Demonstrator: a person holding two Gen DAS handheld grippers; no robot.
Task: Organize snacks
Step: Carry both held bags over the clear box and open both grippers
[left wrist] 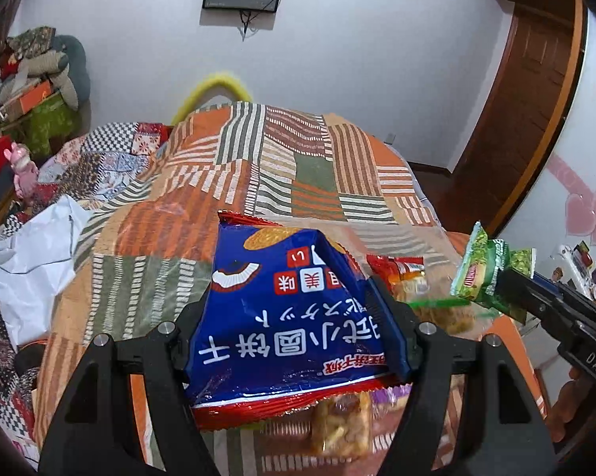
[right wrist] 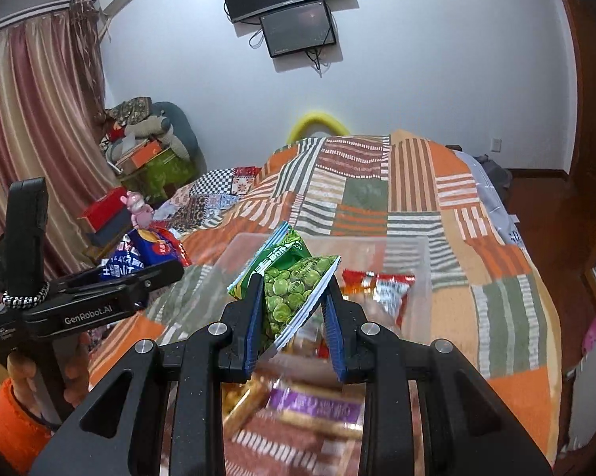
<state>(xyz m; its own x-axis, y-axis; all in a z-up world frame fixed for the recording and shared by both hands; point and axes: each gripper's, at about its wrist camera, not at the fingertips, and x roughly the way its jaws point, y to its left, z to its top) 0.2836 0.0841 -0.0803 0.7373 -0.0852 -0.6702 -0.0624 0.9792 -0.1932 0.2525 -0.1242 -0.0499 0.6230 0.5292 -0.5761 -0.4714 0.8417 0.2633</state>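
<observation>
Clamping a large blue-and-red foil biscuit bag (left wrist: 282, 317) above the patchwork-quilted bed (left wrist: 305, 166), the left gripper (left wrist: 294, 297) hangs beside the right gripper (right wrist: 294, 297), pinched on a small green pea packet (right wrist: 290, 293) over a clear plastic box (right wrist: 424, 261).

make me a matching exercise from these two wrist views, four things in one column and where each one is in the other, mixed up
Things:
1. blue biscuit bag
2. green pea packet
3. red snack packet
4. pink toy figure

Places:
A. lying in the clear plastic bin on the bed
B. held in the left claw
C. beside the red box near the curtain
D. held in the right claw

Pairs: 1-B, 2-D, 3-A, 4-C
</observation>
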